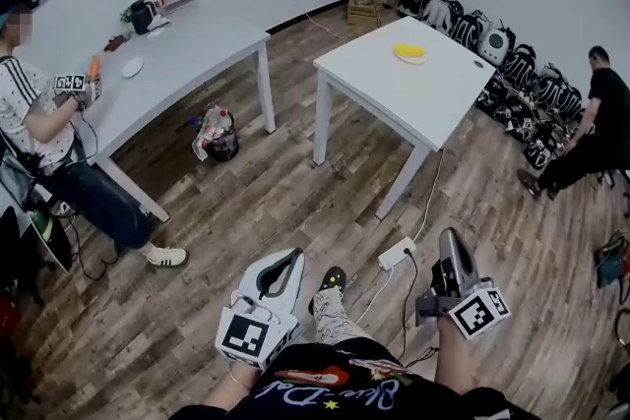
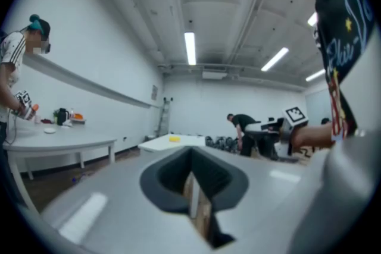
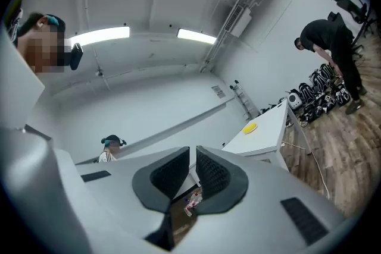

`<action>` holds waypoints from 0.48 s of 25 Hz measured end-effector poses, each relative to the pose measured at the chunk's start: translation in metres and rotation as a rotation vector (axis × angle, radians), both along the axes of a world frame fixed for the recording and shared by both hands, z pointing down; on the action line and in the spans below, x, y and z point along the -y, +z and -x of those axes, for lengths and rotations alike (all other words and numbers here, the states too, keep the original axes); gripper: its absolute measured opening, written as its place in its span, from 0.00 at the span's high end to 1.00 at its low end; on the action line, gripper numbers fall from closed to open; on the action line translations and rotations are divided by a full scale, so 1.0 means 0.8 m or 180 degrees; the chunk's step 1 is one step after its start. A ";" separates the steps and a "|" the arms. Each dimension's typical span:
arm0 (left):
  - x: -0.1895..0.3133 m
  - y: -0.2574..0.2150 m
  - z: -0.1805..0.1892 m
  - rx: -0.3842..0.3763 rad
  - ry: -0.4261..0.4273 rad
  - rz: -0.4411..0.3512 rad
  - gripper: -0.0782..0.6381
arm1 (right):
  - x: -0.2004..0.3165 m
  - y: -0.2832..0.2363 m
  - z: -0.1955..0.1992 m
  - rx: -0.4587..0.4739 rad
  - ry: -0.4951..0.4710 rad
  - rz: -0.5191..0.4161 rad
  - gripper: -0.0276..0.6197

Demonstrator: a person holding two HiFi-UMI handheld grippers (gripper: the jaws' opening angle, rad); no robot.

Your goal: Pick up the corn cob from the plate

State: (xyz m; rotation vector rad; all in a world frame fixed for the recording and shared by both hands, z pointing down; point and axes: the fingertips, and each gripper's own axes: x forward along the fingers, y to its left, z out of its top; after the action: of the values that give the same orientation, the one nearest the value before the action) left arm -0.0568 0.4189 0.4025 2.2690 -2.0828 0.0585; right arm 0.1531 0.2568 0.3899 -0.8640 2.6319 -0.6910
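Open stretch of plank floor [image 1: 295,202] ahead, reaching to the white surface [image 1: 443,103], near corner and legs in plain sight. Behind it, bags [image 1: 512,64] lining the wall. Low by the lap, left gripper [image 1: 292,258] and right gripper [image 1: 448,236], fingers pressed together on nothing (both alike). Between them on the floor, a power strip [image 1: 397,254]. Well away on the surface, corn cob [image 1: 409,53], only a small yellow patch.

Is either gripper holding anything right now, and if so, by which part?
Nothing is held. The left gripper and the right gripper are both shut and empty. The yellow item lies untouched on the white table, far from both.
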 end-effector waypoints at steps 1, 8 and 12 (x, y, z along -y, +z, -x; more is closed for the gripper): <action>0.021 0.005 0.015 0.0004 0.0035 -0.0003 0.91 | 0.021 0.005 0.020 0.0028 -0.0011 0.0032 0.93; 0.217 -0.016 0.098 0.0153 0.0085 -0.0064 0.91 | 0.171 -0.032 0.126 -0.0027 -0.0324 -0.0602 0.93; 0.313 -0.026 0.115 0.0159 0.0139 -0.0226 0.91 | 0.257 -0.036 0.127 0.0021 -0.0277 -0.0657 0.93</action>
State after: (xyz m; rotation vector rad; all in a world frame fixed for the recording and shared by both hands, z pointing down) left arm -0.1491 0.1683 0.3817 2.3781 -2.0916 0.0447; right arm 0.0516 0.0514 0.3613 -0.6909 2.6886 -0.4309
